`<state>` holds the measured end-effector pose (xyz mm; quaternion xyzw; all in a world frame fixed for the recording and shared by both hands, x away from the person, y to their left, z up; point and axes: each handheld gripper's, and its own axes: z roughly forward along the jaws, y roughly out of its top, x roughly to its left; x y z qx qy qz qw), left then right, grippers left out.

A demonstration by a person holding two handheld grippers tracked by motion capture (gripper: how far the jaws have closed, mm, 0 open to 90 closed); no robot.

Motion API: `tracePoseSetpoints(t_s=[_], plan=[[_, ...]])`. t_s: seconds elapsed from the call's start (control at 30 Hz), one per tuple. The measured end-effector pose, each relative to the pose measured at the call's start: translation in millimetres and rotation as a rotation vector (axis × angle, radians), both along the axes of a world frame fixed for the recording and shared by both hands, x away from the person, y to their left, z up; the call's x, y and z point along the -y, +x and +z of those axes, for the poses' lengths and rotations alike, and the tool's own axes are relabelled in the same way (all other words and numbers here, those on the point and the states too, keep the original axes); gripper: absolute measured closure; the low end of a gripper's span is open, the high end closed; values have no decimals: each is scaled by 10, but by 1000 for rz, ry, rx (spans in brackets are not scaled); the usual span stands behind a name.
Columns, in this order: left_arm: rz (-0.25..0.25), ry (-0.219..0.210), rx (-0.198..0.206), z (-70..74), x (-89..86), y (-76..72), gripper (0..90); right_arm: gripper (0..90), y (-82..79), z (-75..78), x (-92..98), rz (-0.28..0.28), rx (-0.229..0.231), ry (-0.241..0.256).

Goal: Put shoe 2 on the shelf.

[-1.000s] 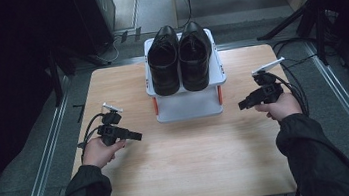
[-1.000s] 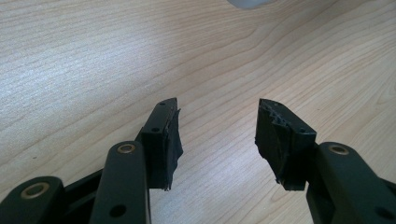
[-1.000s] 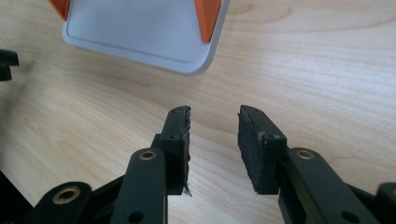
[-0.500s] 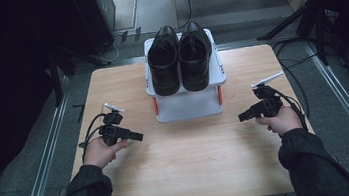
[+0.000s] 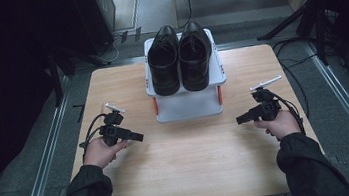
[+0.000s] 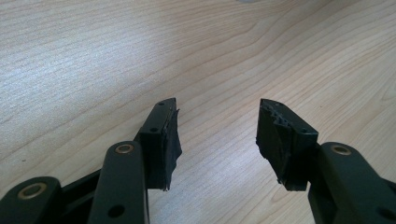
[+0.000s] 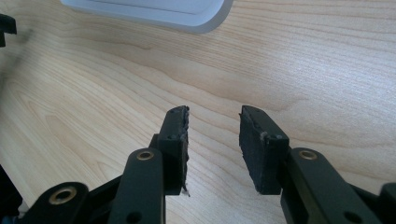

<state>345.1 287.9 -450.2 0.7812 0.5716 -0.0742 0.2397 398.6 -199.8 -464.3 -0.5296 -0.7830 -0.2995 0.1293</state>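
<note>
Right gripper (image 5: 240,119) drew back; shoes (image 5: 180,57) atop rack (image 5: 188,107).

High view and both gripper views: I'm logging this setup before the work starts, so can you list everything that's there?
Shoes: two, black, side by side on the top shelf of the rack.
Rack: one, white with orange posts, far middle of the table.
Table: one, light wood, bare in front of the rack.
Left gripper: one, black, jaws apart over bare wood, left of the rack.
Right gripper: one, black, jaws apart, right of the rack.
Hands: two, in dark sleeves, each holding a gripper.
</note>
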Motion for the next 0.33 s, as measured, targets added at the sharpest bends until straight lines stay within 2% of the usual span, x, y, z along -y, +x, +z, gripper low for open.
tracePoseSetpoints(t_s=[0.23,0.33], plan=[[-8,-2,-1,-5,16,-1,474,622,-8,-29,-11,9,6,-2],[-34,5,-6,-20,66,0,462,612,-8,-49,-14,13,7,0]])
